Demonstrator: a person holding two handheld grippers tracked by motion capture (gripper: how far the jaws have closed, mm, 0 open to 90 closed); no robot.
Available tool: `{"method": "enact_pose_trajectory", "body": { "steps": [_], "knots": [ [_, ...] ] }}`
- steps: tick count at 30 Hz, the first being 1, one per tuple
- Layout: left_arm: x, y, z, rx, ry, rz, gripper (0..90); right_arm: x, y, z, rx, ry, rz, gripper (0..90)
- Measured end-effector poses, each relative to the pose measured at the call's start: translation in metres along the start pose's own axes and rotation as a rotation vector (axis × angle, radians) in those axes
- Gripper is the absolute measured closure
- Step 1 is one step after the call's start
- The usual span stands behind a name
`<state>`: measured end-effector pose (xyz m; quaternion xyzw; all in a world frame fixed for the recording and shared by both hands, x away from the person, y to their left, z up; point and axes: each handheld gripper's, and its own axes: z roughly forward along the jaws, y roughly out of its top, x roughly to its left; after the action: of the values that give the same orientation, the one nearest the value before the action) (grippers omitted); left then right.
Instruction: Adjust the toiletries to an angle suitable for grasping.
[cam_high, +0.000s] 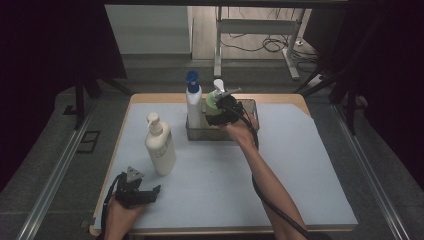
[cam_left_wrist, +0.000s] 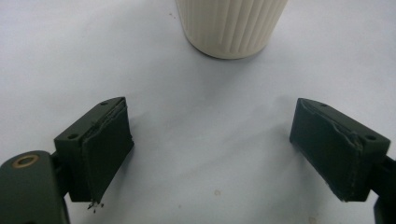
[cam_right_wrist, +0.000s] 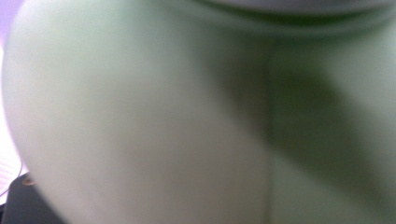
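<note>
A light green pump bottle (cam_high: 212, 102) stands at the clear grey basket (cam_high: 200, 134) at the back of the table, and my right gripper (cam_high: 220, 113) is shut on it from the near side. The green wall of the bottle (cam_right_wrist: 140, 116) sits pressed up close and blurred in the right gripper view. A white bottle with a blue cap (cam_high: 193, 102) stands upright in the basket's left end. My left gripper (cam_high: 150, 192) rests low on the mat at the near left, open, nothing between its jaws (cam_left_wrist: 210, 112). A cream ribbed pump bottle (cam_high: 160, 147) (cam_left_wrist: 231, 25) stands just beyond it.
A pale blue mat (cam_high: 300, 165) covers the wooden table. The right half of the basket (cam_high: 249, 107) holds nothing that I can see. The right gripper's cable (cam_high: 270, 205) trails along the forearm to the near edge. A desk frame (cam_high: 255, 30) stands on the floor behind.
</note>
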<state>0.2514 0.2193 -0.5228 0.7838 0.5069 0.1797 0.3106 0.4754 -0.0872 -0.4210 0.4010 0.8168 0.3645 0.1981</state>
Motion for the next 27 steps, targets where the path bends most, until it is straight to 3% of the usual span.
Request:
{"method": "enact_pose_trajectory", "body": {
  "steps": [6, 13, 27],
  "knots": [
    [0.0, 0.0, 0.0, 0.0, 0.0, 0.002, 12.2, -0.005, -0.002, 0.0, -0.001, 0.004, 0.021, 10.5],
    [0.0, 0.0, 0.0, 0.0, 0.0, 0.002, 12.2, -0.008, -0.003, -0.003, 0.011, 0.003, -0.004, 10.0],
    [0.0, 0.0, 0.0, -0.001, 0.0, 0.001, 12.2, -0.009, -0.01, -0.021, -0.029, 0.014, 0.002, 14.1]
  ]
}}
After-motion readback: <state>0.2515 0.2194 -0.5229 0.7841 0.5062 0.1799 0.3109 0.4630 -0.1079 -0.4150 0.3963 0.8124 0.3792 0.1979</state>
